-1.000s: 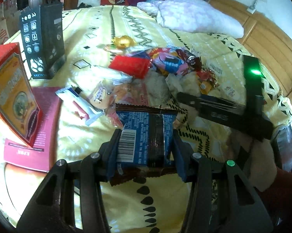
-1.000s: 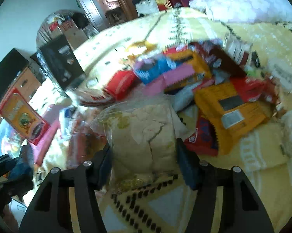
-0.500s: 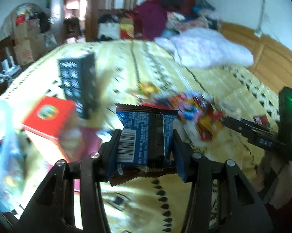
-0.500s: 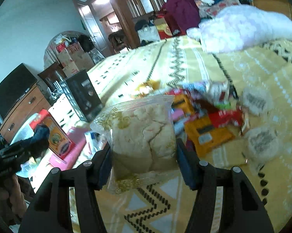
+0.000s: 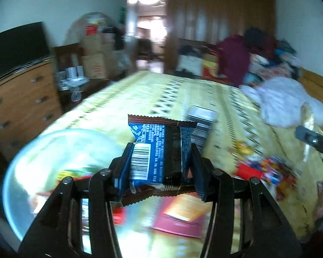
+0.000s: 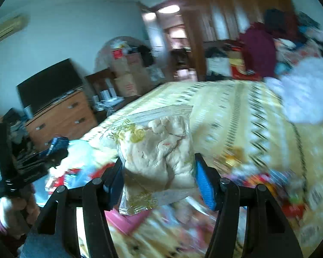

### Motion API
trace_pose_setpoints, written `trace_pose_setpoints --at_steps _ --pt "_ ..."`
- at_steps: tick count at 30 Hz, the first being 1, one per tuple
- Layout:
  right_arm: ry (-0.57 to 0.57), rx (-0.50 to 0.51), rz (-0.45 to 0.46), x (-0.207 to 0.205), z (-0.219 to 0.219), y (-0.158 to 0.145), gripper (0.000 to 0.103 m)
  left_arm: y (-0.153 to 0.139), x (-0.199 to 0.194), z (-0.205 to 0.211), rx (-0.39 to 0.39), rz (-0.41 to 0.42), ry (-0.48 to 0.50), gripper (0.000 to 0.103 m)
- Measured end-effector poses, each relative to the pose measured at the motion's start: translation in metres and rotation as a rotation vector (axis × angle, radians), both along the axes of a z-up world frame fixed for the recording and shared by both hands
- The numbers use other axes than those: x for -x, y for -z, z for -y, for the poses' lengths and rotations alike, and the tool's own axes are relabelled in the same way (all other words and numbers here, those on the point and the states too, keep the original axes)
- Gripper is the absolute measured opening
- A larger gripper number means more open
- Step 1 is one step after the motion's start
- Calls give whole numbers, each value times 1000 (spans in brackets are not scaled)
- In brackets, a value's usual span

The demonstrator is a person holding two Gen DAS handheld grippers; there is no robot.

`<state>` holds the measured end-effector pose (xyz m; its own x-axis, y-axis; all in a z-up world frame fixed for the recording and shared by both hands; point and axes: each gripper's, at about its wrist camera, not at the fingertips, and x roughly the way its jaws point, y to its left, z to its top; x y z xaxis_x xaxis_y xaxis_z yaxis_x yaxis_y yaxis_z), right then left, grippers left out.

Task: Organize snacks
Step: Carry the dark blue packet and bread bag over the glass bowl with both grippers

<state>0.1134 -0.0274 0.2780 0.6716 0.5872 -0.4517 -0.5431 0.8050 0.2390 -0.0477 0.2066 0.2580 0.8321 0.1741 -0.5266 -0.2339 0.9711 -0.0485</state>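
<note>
My left gripper (image 5: pixel 159 167) is shut on a blue and brown snack packet (image 5: pixel 160 152) with a barcode, held up above the bed. My right gripper (image 6: pixel 158 172) is shut on a clear bag of pale pastry (image 6: pixel 159 150). A blurred pile of snack packets (image 5: pixel 266 172) lies on the yellow patterned bedspread (image 5: pixel 161 94) at the right. A round clear container (image 5: pixel 43 172) with packets inside sits at the lower left in the left wrist view. The left gripper also shows in the right wrist view (image 6: pixel 32 161), far left.
A red and pink box (image 5: pixel 183 215) lies on the bed below the left gripper. A dark box (image 5: pixel 202 122) stands behind the packet. A white pillow (image 5: pixel 286 103) lies far right. A wooden dresser (image 5: pixel 17 103) stands left of the bed.
Both grippers have lifted and swung left with their snacks still held. The views now tilt up toward the room. The clear container has come into the left wrist view.
</note>
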Motion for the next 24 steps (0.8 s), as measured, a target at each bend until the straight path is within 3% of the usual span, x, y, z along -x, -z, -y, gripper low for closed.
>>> trace_pose_setpoints --at_steps 7,14,19,24 --pt "-249 31 3 0 -140 -33 64 -3 6 -69 -28 11 -196 50" --pt "-418 49 -74 0 -249 -31 64 9 15 -112 1 0 -295 50" --pt "-484 72 -164 -12 -304 -18 64 15 17 -136 20 -12 -320 50" --pt "-490 96 -214 -22 -326 -1 64 18 15 -150 39 -20 -328 50"
